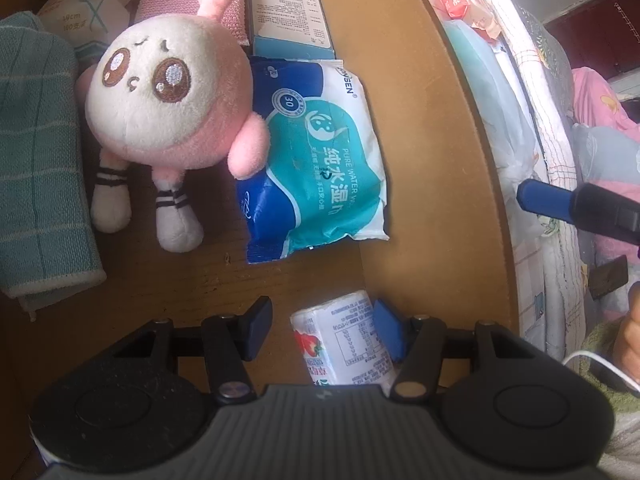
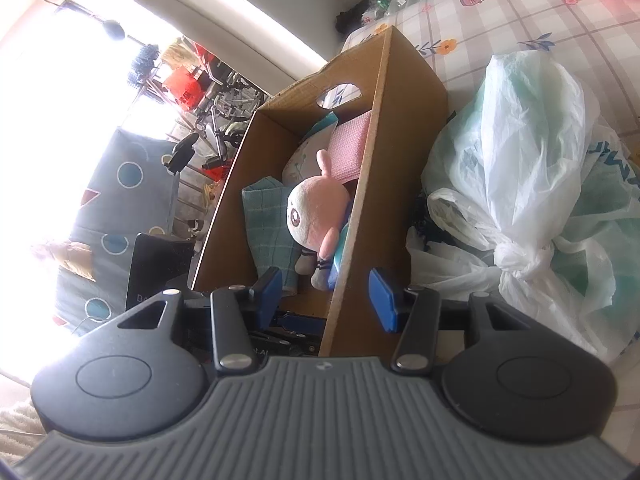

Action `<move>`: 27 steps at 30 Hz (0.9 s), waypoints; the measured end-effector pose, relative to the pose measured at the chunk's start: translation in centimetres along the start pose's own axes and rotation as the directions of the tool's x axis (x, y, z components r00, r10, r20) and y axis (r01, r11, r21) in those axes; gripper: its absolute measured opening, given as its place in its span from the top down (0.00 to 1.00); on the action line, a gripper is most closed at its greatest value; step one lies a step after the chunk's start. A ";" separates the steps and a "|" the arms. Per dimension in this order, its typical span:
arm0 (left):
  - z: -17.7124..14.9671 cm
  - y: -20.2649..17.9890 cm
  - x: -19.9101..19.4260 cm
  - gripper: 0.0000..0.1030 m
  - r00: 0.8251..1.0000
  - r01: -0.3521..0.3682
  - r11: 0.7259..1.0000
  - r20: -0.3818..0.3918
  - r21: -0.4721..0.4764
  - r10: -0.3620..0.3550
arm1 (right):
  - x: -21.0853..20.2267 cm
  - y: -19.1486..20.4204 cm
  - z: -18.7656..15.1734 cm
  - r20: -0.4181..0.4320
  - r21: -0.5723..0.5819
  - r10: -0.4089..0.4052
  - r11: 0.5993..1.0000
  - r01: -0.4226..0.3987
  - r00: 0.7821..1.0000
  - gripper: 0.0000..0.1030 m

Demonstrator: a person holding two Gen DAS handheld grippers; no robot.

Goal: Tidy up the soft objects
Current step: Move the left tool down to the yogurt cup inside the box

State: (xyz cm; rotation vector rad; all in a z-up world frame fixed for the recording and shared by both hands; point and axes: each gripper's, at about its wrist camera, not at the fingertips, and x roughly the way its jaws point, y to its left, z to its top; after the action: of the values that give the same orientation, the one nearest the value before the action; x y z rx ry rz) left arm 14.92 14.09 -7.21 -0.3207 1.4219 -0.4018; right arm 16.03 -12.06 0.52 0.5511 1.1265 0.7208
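While the cardboard box [image 2: 404, 92] sits on the bed beside tied plastic bags [image 2: 520, 184], it holds the soft things. Largest inside, a teal towel [image 1: 36, 168] lies at 9 o'clock in the left wrist view. The pink plush doll [image 1: 168, 92] lies on its back at 11 o'clock, one arm resting on the wet wipes pack [image 1: 320, 152] near centre. A small tissue pack [image 1: 344, 340] lies at 6 o'clock between the spread fingers of the left gripper [image 1: 324, 332], touching only the right pad. The right gripper [image 2: 326, 300] hangs spread astride the box's near wall, holding nothing.
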 end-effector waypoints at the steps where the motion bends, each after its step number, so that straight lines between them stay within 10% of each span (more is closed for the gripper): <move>1: 0.0 0.2 -0.2 0.44 1.000 -0.003 1.000 0.014 -0.001 0.003 | 0.0 0.0 -0.1 -0.001 0.002 0.001 1.000 -0.001 1.000 0.54; 16: 1.0 1.2 -0.4 0.42 0.997 -0.036 0.999 0.069 -0.010 0.037 | -0.3 -0.4 -0.5 0.013 0.023 -0.004 1.000 0.003 1.000 0.53; 19: 1.1 1.5 0.5 0.57 0.986 -0.163 0.987 0.039 0.001 0.163 | -0.2 -0.7 -0.4 0.013 0.033 -0.004 0.999 0.004 1.000 0.53; 27: 0.8 0.5 -2.1 0.44 0.990 -0.124 0.992 0.068 0.017 0.123 | 0.0 -0.8 -0.1 0.017 0.037 -0.002 0.999 0.001 1.000 0.53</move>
State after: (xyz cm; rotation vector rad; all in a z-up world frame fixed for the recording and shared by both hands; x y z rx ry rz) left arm 15.51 15.49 -5.48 -0.2259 1.3638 -0.3022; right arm 16.14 -12.51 -0.09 0.5868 1.1258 0.6935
